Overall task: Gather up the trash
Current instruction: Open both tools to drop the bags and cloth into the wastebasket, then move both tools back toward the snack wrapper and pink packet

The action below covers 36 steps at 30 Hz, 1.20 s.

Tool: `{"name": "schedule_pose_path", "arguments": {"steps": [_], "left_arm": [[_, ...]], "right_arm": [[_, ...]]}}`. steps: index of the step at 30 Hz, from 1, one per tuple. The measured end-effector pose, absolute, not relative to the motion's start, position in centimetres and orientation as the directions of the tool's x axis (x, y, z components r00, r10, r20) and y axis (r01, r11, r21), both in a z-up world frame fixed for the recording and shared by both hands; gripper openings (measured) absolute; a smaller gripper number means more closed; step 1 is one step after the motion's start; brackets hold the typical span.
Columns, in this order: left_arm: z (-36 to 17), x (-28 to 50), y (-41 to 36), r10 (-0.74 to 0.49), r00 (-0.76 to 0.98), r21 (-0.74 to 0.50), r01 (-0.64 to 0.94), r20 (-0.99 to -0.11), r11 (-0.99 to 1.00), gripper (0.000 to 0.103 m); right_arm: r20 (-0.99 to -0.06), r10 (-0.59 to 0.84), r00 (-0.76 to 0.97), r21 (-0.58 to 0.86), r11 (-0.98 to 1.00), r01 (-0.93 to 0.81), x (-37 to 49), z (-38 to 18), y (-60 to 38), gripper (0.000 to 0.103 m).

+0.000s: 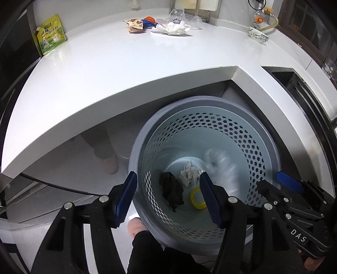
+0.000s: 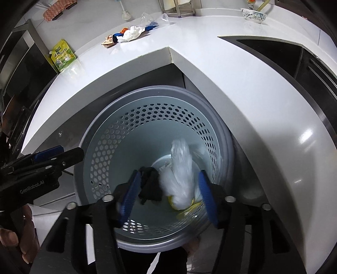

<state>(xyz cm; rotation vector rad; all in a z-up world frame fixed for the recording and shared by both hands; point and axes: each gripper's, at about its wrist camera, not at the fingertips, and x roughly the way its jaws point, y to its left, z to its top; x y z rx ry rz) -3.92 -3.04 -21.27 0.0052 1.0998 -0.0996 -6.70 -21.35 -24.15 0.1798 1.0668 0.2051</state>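
A grey perforated trash bin (image 1: pixel 134 147) (image 2: pixel 90 134) stands on the floor below the counter corner. In it lie a black crumpled piece (image 1: pixel 171 189), a white paper wad (image 1: pixel 189 173) and a yellow ring (image 1: pixel 197 199). My left gripper (image 1: pixel 168 189) (image 2: pixel 59 156) hangs open over the bin's mouth with nothing between its pads. My right gripper (image 2: pixel 168 189) (image 1: pixel 276 185) is open over the bin too. A clear plastic bag (image 2: pixel 181 179) (image 1: pixel 219 164), blurred, is inside the bin below the right jaws and free of the pads. More trash sits on the counter: a white tissue (image 1: pixel 174 28) and a snack wrapper (image 1: pixel 135 25).
The white L-shaped countertop (image 1: pixel 105 73) wraps around the bin. A green-yellow pouch (image 1: pixel 51 34) leans at its left end, and a patterned bowl (image 2: pixel 253 14) sits at the back right. A dark sink (image 2: pixel 273 50) opens on the right. A person's slippered foot (image 1: pixel 137 226) is beside the bin.
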Motion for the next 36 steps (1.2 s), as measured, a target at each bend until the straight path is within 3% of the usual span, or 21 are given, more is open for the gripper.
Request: {"name": "schedule_pose_path", "arguments": {"steps": [17, 23, 36], "left_arm": [[-16.8, -4.3, -2.3, -0.052, 0.508, -0.028, 0.055, -0.86, 0.998, 0.066], [-13.1, -4.3, -1.6, -0.029, 0.575, -0.025, 0.015, -0.818, 1.0, 0.077], [-6.2, -2.6, 1.0, 0.03, 0.7, -0.036, -0.079, -0.713, 0.996, 0.088]], "right_arm": [[-0.818, 0.25, 0.518, 0.235, 0.967, -0.096, -7.5, -20.4, -21.7, 0.059], [-0.782, 0.258, 0.568, 0.222, 0.966, -0.133, -6.8, -17.2, -21.7, 0.06], [-0.681, 0.285, 0.675, 0.189, 0.958, -0.215, -3.1, -11.0, -21.0, 0.064]]}}
